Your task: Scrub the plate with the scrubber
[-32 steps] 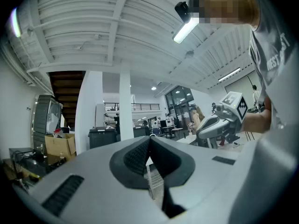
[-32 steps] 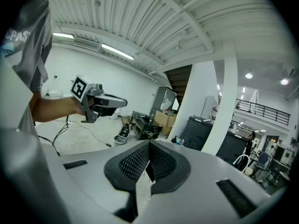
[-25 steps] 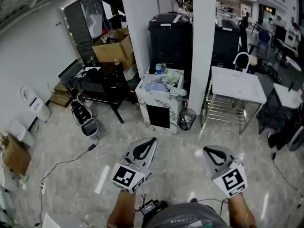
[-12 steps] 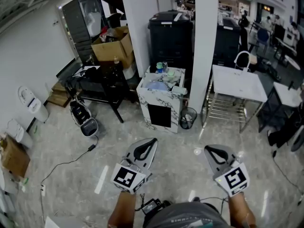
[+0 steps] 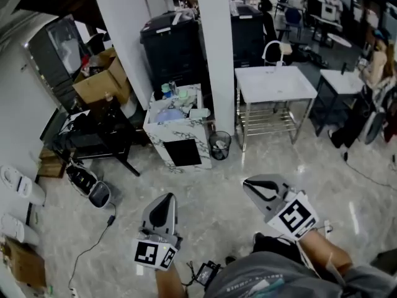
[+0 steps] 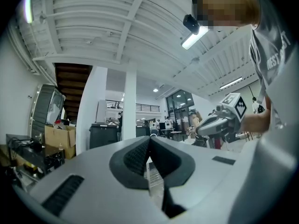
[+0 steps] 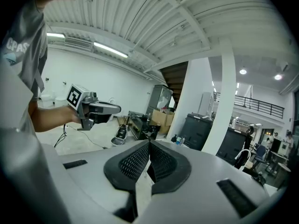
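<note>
- Two handheld grippers hovered well apart above a pale floor (image 5: 211,213).
- Left gripper (image 5: 163,198): jaws clenched together, nothing between them.
- Right gripper (image 5: 249,184): jaws likewise clenched, empty.
- Plate and scrubber could not be made out; a cluttered marble-patterned cabinet (image 5: 177,135) stood ahead.

The view has swung right (white table (image 5: 273,84) now nearer centre); the left gripper (image 5: 165,198) seemingly sits lower.

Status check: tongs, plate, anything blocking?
Left tongs shut, empty. Right tongs shut, empty. Plate and scrubber not spotted in any view. Both over floor, marble cabinet ahead.
</note>
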